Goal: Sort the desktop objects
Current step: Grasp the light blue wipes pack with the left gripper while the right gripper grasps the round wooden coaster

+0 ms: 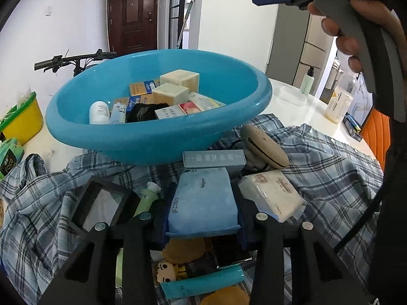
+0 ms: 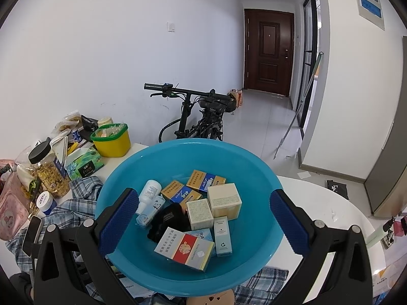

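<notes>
The blue wipes pack (image 1: pixel 203 198) sits clamped between the two fingers of the left gripper (image 1: pixel 202 218), whose pads press on both of its long sides. The pack lies over a plaid shirt (image 1: pixel 330 167) spread across the white table (image 1: pixel 313 117). Just beyond the pack lies a pale blue carton (image 1: pixel 215 158), touching its far end. To the right of the pack rests a white tissue pack (image 1: pixel 273 194), and behind that a beige oval device (image 1: pixel 264 147). To the left lie a black framed box (image 1: pixel 101 203) and a green tube (image 1: pixel 148 195). Nearer the camera, under the gripper, a teal tube (image 1: pixel 203 284) and a small figurine (image 1: pixel 166 272) are visible.

The blue basin (image 1: pixel 157 142) stands on the shirt, just behind the carton. It holds several small boxes, including a red and white carton (image 2: pixel 184 249), two cream cube boxes (image 2: pixel 223 200), a white bottle (image 2: pixel 150 193) and a black cloth item (image 2: pixel 168 218).

The right gripper (image 2: pixel 203 223) hovers above the basin with its fingers wide apart and nothing between them. In the left wrist view a hand (image 1: pixel 340 30) grasps its grey handle.

At the far left edge of the table stand a yellow tub (image 2: pixel 112 139), a tissue box (image 2: pixel 84 165) and a jar (image 2: pixel 49 172). A bicycle (image 2: pixel 198 119) stands behind the table.
</notes>
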A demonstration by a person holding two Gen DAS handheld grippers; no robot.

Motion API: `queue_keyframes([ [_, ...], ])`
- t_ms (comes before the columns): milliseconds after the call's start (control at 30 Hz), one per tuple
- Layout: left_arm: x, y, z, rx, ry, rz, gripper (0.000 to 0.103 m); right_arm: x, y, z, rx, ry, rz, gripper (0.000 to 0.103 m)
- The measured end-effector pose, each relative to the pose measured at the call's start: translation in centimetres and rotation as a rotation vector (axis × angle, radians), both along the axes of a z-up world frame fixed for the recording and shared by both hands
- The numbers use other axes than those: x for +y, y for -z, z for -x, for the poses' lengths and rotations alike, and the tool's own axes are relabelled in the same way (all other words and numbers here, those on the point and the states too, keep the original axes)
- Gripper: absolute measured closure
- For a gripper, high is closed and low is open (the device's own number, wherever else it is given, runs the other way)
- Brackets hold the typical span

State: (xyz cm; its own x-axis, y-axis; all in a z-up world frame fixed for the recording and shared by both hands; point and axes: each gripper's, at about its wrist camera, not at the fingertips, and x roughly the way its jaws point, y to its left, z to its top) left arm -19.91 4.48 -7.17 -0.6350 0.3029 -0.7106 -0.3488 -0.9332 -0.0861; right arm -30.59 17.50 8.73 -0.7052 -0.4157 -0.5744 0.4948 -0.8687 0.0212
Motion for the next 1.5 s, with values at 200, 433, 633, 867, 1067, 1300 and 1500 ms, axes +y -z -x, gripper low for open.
queue_keyframes([
  [200, -0.9, -0.8, -0.3, 0.02, -0.016, -0.026, 0.061, -0.7, -0.2, -0.5, 0.012, -0.011, -0.016, 0.0],
  [433, -1.4, -1.2, -0.3, 0.024, -0.025, -0.044, 0.061, -0.7, -1.1, -1.6, 0.032, -0.05, -0.014, 0.0],
  [633, -1.6, -1.3, -0.5, 0.03, -0.032, -0.048, 0.061, 2.4, -1.2, -2.6, 0.036, -0.068, 0.064, 0.0],
  [867, -1.8, -1.2, -0.5, 0.024, -0.042, -0.053, 0.061, 5.3, 4.8, -4.8, -0.037, -0.134, 0.035, 0.0],
  [1067, -1.7, -1.1, -0.5, 0.025, -0.045, -0.045, 0.061, 5.6, 11.6, -3.1, -0.21, -0.192, 0.045, 0.0],
  [1300, -1.7, -1.0, -0.4, 0.019, -0.047, -0.04, 0.061, 5.5, 15.7, -1.8, -0.328, -0.195, 0.057, 0.0],
  [1500, -1.6, -0.8, -0.5, 0.013, -0.044, -0.034, 0.061, 5.8, 18.1, -0.7, -0.415, -0.177, 0.073, 0.012],
])
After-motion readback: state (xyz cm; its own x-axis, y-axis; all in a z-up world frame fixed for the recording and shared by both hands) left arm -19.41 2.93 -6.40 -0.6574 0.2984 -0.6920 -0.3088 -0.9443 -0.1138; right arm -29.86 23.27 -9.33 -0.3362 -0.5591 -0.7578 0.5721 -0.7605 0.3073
